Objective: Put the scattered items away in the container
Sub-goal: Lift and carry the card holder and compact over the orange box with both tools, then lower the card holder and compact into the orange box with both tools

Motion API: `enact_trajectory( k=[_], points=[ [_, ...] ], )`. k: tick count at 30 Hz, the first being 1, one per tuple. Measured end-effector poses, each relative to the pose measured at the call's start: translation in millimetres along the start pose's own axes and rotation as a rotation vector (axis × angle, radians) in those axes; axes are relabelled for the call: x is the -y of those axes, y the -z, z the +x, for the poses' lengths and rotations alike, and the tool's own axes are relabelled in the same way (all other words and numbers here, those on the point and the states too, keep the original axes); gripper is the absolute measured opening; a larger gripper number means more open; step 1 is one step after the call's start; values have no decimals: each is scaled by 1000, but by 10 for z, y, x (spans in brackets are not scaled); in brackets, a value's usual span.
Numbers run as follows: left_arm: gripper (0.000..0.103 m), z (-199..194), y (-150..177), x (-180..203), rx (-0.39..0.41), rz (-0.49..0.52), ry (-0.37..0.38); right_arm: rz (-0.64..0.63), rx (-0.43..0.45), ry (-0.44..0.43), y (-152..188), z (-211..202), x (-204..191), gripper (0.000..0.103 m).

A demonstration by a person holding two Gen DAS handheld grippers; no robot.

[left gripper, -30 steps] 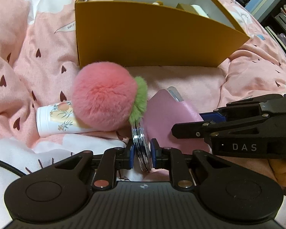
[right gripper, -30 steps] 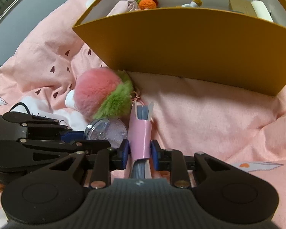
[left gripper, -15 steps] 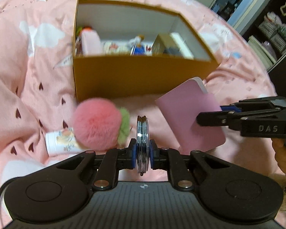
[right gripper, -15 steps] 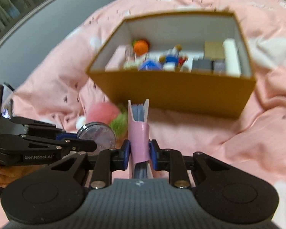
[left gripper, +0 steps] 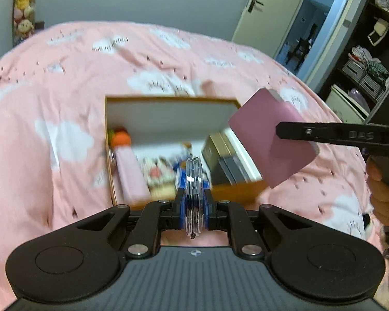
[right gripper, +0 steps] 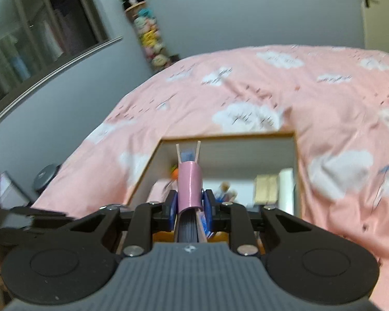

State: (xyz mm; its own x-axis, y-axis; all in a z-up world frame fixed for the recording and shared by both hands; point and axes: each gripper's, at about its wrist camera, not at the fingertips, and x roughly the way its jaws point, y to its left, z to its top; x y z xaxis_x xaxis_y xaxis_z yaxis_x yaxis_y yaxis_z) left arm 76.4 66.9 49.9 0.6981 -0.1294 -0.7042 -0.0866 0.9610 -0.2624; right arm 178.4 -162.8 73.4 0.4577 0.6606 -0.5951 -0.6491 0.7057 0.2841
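My left gripper is shut on a clear round case, held edge-on above the near wall of the open yellow box. My right gripper is shut on a pink wallet-like case with blue-grey leaves showing at its far end. It hangs over the box. In the left wrist view the pink case floats over the box's right corner, pinched by the right gripper's fingers, with a hand behind.
Inside the box lie an orange toy, a pink bottle, small figures and brown and dark packets. The pink cloud-print bedspread surrounds the box. A door and shelves stand at the far right.
Both grippers rose with their items and tilted up, so the views now look down into the box. The pink pompom and the white tube have dropped out of sight.
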Motion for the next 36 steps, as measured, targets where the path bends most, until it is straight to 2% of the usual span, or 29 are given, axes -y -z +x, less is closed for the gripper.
enact_trajectory(
  k=[3,6,12,17,28,36],
  points=[
    [15,126,-127,-19,9,-3,-13,-8,13,80,-102,229,22,24],
    [15,249,-213,-65,3,-6,-23,-15,-21,141,-120,483,32,24],
    [15,462,-287,-167,-12,-26,-21,18,-102,194,-56,913,79,24],
    [15,651,-339,-260,-30,-54,3,-22,-143,273,22,1172,31,24],
    [15,1003,-381,-334,-84,-78,49,-62,-257,360,201,1569,45,24],
    [15,1149,-384,-380,-117,-84,66,-76,-292,352,198,1607,74,26]
  ],
)
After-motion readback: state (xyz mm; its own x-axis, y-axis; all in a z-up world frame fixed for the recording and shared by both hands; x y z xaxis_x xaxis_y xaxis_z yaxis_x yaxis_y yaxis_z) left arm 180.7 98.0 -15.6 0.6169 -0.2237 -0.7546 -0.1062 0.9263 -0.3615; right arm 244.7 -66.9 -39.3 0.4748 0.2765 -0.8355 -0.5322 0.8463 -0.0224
